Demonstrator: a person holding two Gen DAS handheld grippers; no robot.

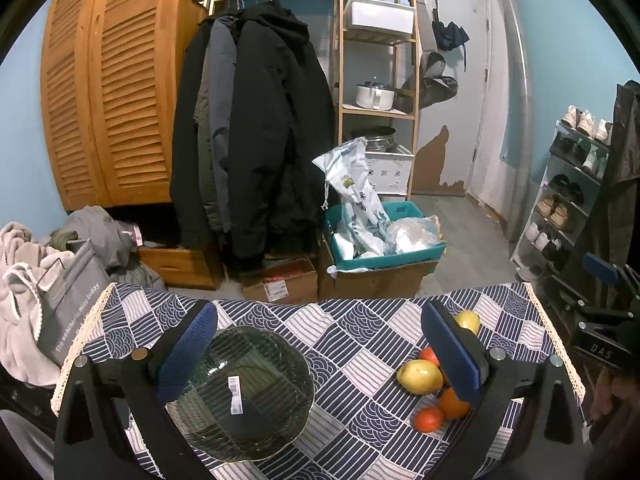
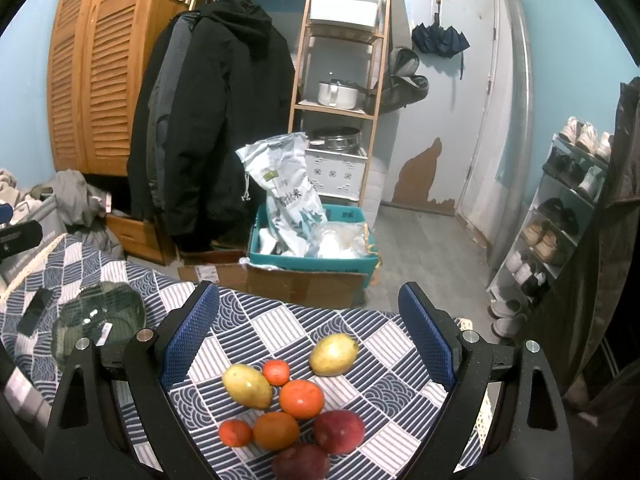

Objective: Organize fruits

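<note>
Clearly the fruit pile lies straight ahead of the right tool, which gapes empty. The glass bowl sits under the left tool, likewise spread wide, so the right is nearer the fruit.

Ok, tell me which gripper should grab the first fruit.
Right. The right gripper is open with the fruit pile directly between its fingers. The left gripper is open over the glass bowl, with the fruit off to its side.

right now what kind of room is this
Probably a home entryway or storage corner: coats hang on a rail, a shoe rack stands by the door, and fruit sits on a cloth-covered table.
</note>
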